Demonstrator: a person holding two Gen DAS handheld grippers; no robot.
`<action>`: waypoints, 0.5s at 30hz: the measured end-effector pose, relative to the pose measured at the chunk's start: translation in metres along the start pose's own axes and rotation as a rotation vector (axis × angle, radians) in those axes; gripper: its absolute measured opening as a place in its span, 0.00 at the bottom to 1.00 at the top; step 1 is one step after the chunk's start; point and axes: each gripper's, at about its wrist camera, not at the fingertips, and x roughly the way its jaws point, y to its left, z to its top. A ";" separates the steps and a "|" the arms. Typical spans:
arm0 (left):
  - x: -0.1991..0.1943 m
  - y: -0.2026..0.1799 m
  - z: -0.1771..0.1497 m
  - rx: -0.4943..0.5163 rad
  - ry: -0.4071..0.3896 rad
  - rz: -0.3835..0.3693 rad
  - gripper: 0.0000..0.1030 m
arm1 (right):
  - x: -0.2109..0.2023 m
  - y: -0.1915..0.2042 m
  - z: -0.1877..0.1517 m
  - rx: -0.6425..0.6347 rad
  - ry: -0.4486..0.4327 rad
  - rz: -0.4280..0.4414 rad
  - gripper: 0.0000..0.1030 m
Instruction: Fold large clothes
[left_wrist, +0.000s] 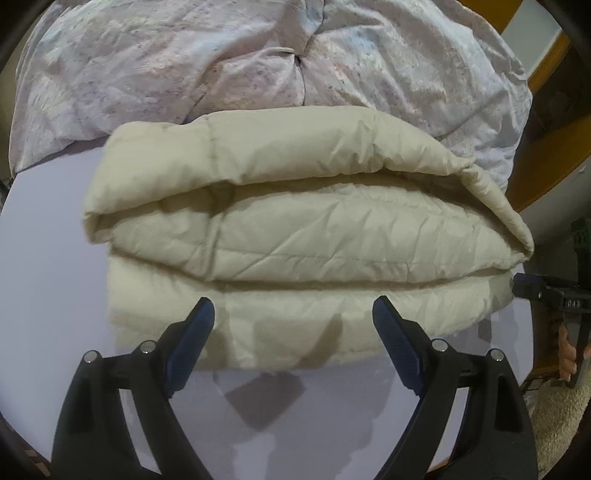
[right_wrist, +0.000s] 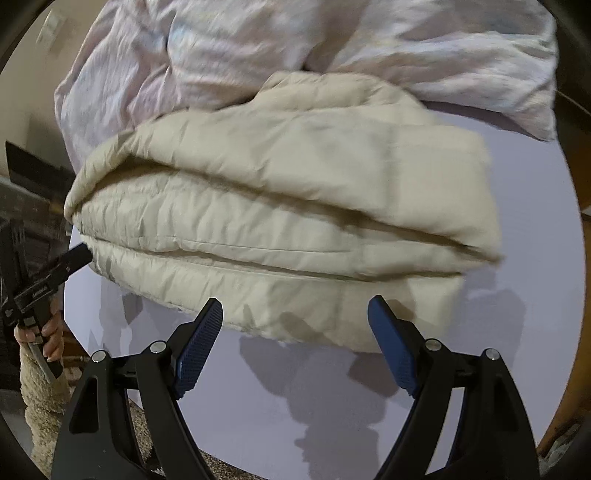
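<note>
Cream quilted jacket (left_wrist: 295, 229) folded in stacked layers on my pale table (left_wrist: 44, 280).

My left gripper (left_wrist: 293, 314) and right gripper (right_wrist: 295, 314) both hover spread wide and empty at its near edge; pale patterned bedding (left_wrist: 221, 62) lies bunched behind.

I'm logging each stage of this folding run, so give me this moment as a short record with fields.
garment: cream quilted puffy jacket, folded into a stack of about three layers
surface: pale lilac tabletop, jacket lying on it
behind garment: crumpled pink-and-white patterned fabric, touching the jacket's far edge
left gripper: open, holding nothing, fingertips near the jacket's near edge
right gripper: open, holding nothing, at the same near edge
fold state: looks compact; top layer slightly lifted at one end
</note>
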 end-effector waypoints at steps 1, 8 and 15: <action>0.004 -0.002 0.001 0.004 -0.002 0.010 0.85 | 0.005 0.004 0.002 -0.008 0.006 -0.007 0.81; 0.020 -0.009 0.015 0.016 -0.043 0.071 0.85 | 0.019 0.013 0.023 -0.006 -0.056 -0.074 0.80; 0.022 -0.007 0.044 -0.014 -0.121 0.109 0.85 | 0.005 0.009 0.051 0.074 -0.224 -0.088 0.80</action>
